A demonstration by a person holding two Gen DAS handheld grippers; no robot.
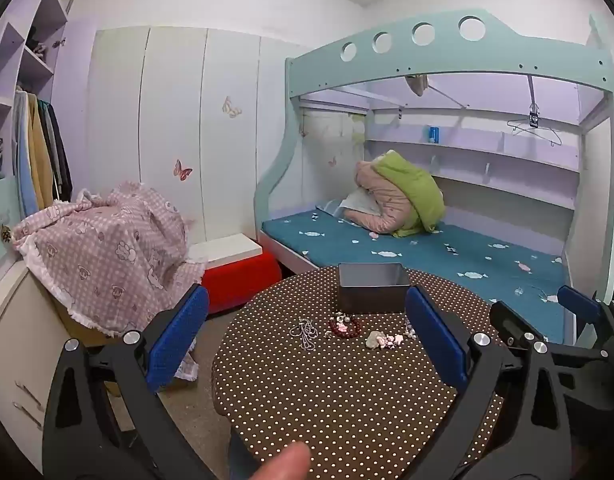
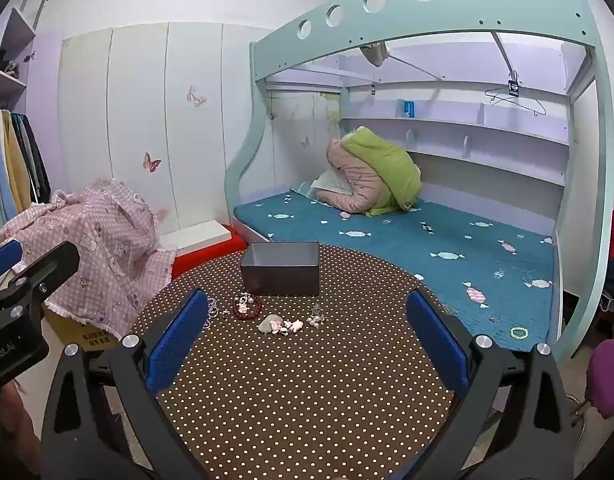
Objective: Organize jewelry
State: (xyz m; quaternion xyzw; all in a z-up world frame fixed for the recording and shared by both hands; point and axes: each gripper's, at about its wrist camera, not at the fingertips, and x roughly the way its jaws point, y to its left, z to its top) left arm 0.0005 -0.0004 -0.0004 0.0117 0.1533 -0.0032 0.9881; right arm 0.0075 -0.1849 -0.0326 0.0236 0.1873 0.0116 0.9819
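A round table [image 1: 347, 408] [image 2: 307, 392] with a brown dotted cloth carries a dark grey metal box [image 1: 373, 287] [image 2: 281, 268] at its far side. In front of the box lie a silver chain [image 1: 305, 334], a dark red bead bracelet [image 1: 345, 326] [image 2: 247, 307], pink and white pieces [image 1: 385, 340] [image 2: 281, 326] and a small silvery piece [image 2: 315, 315]. My left gripper [image 1: 307, 320] is open above the near half of the table, short of the jewelry. My right gripper [image 2: 307, 324] is also open, with nothing between its fingers. Each gripper shows at the edge of the other's view.
Behind the table stands a bunk bed with a teal mattress [image 1: 447, 252] [image 2: 427, 240] and a bundled quilt [image 2: 371, 176]. A pale bead bracelet [image 2: 519, 333] lies on the mattress edge. A pink checked cloth [image 1: 103, 252] covers furniture on the left, beside a red stool [image 1: 239, 280].
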